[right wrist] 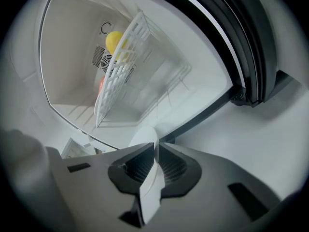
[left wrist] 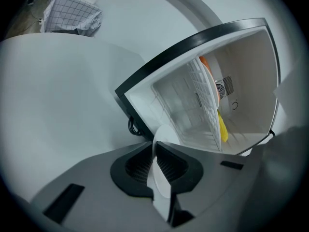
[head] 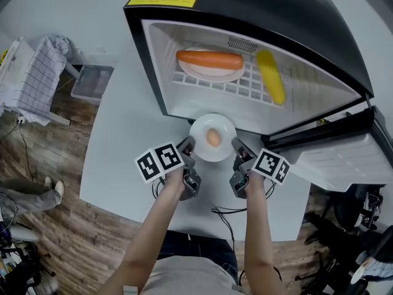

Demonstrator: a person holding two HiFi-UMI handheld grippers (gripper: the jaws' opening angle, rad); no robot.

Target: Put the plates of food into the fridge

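Observation:
A white plate [head: 222, 152] with a tan egg-shaped piece of food [head: 213, 137] hangs just in front of the open fridge [head: 149, 48]. My left gripper [head: 189, 149] is shut on the plate's left rim and my right gripper [head: 237, 149] on its right rim. The left gripper view shows the plate's edge [left wrist: 162, 180] pinched between the pads, and the right gripper view shows the plate's edge [right wrist: 150, 183] gripped the same way. Inside the fridge, a plate with a sausage [head: 210, 60] and a yellow corn cob [head: 271, 76] rest on the white wire shelf [head: 239, 86].
The fridge stands on a white table [head: 120, 152] with its door [head: 344, 161] swung open to the right. A black cable [head: 222, 216] lies near the table's front edge. On the floor at the left are a checked cloth on a rack [head: 38, 72] and a clear bin [head: 92, 82].

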